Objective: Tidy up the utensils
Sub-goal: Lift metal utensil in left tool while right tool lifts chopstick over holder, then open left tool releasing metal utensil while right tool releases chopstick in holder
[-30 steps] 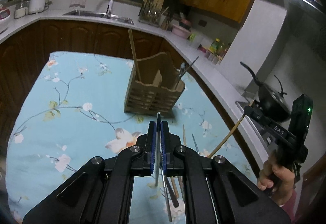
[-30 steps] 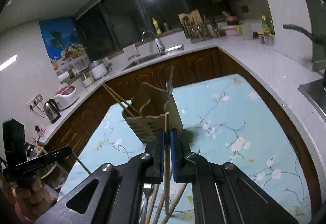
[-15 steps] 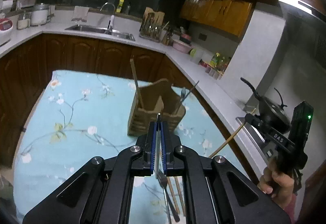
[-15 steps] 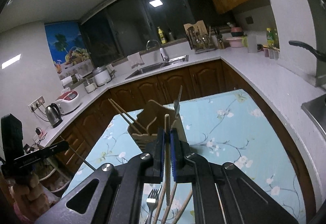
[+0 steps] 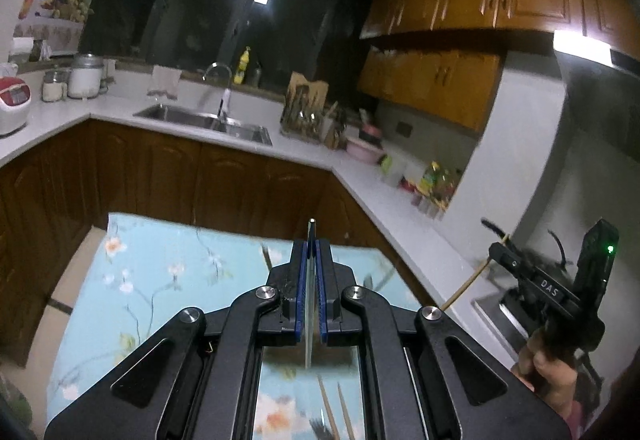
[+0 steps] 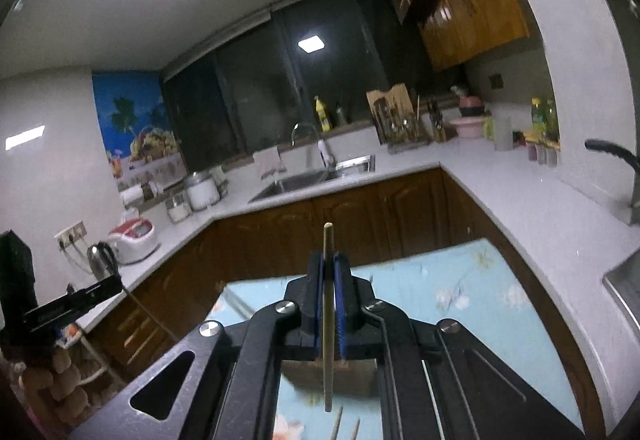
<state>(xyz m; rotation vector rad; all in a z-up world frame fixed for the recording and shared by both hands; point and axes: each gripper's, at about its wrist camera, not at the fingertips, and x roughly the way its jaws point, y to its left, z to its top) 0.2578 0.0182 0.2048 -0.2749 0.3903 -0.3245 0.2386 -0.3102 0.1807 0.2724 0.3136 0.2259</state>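
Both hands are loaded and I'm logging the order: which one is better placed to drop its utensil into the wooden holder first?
Right, probably: the right tongs grip a chopstick with the holder showing directly below; the left tongs, gripping a metal utensil, hide it.

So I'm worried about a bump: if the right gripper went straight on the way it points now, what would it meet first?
Probably nothing close. The right gripper, shut on a wooden chopstick, aims past the far edge of the floral tablecloth at the dark lower cabinets; across that gap they come first, though depth is unclear.
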